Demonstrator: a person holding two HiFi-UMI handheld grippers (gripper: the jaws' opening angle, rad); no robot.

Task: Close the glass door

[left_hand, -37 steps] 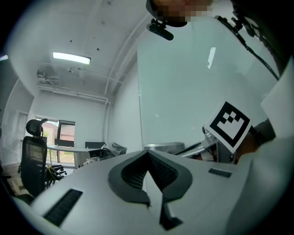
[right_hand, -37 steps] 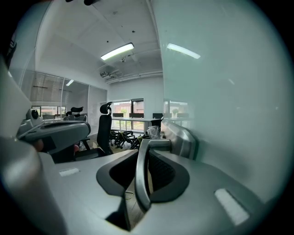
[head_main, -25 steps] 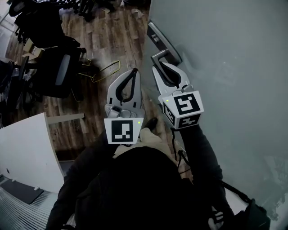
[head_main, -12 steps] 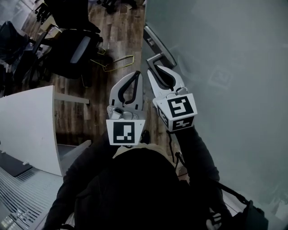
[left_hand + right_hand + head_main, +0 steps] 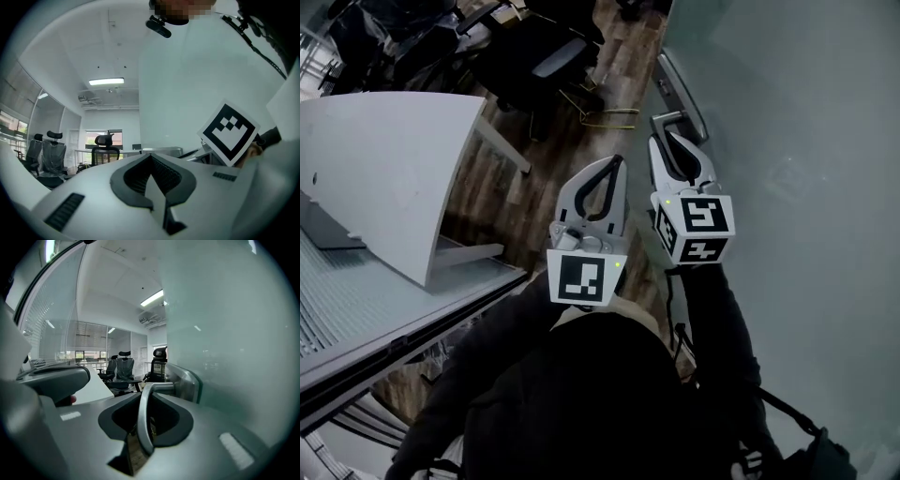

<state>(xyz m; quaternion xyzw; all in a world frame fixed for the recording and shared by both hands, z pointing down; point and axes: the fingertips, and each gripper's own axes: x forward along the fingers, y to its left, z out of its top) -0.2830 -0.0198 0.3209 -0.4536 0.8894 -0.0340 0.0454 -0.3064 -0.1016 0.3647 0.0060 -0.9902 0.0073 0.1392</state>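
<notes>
The right gripper (image 5: pixel 671 141) has its jaws clamped on the lever handle (image 5: pixel 667 120) of the glass door (image 5: pixel 806 187). The lever runs lengthwise through the hollow between the jaws, as the right gripper view shows (image 5: pixel 144 420). The left gripper (image 5: pixel 612 171) hangs just beside it, jaws pressed together on nothing, away from the door. The door stands at the person's right, its pane close along the right arm.

To my eye the closing swing is the step in hand. It calls for a steady, even sweep that follows the door's arc, with the wrist free to turn so the jaws stay square on the lever and do not twist it. I would slow near the frame so the latch seats gently. Which way the door has to travel I cannot tell from here.

The pane is frosted, pale green-grey and smooth, and probably heavy. The handle is brushed metal, a rounded bar bent at a right angle into a long, narrow backplate (image 5: pixel 679 82); it looks slippery, so a firm clamp matters. Below lies a dark wood-plank floor (image 5: pixel 502 206).
</notes>
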